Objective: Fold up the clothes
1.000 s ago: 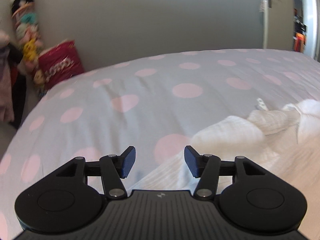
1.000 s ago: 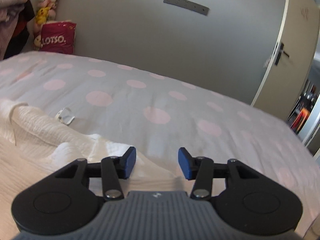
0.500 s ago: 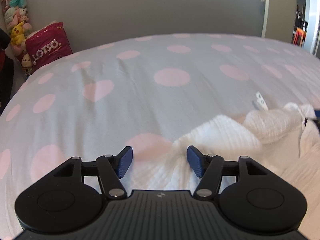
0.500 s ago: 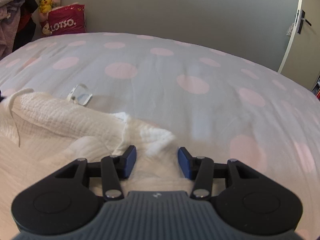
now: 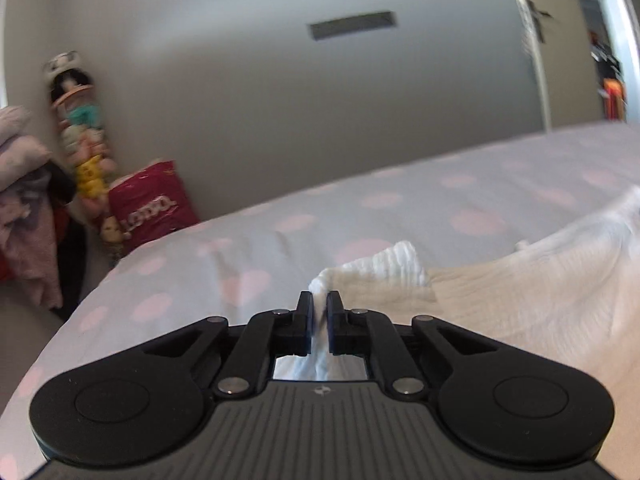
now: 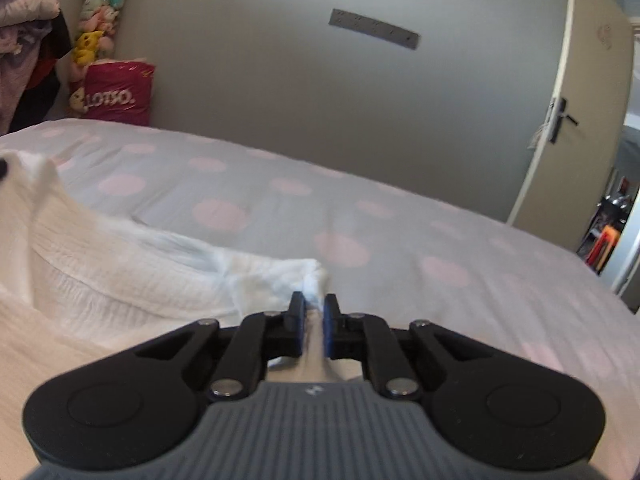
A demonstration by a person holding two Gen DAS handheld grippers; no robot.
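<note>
On polka-dot bed: white garment, corners pinched by closing left gripper and right gripper. Risk: shallow bites, so fabric may slip when lifted.

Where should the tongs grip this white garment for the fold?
At its corners. On the white garment, each corner bunches into a thin raised tab on the bedspread. Come in low along the bed. Left tongs and right tongs are closing on one each.
</note>
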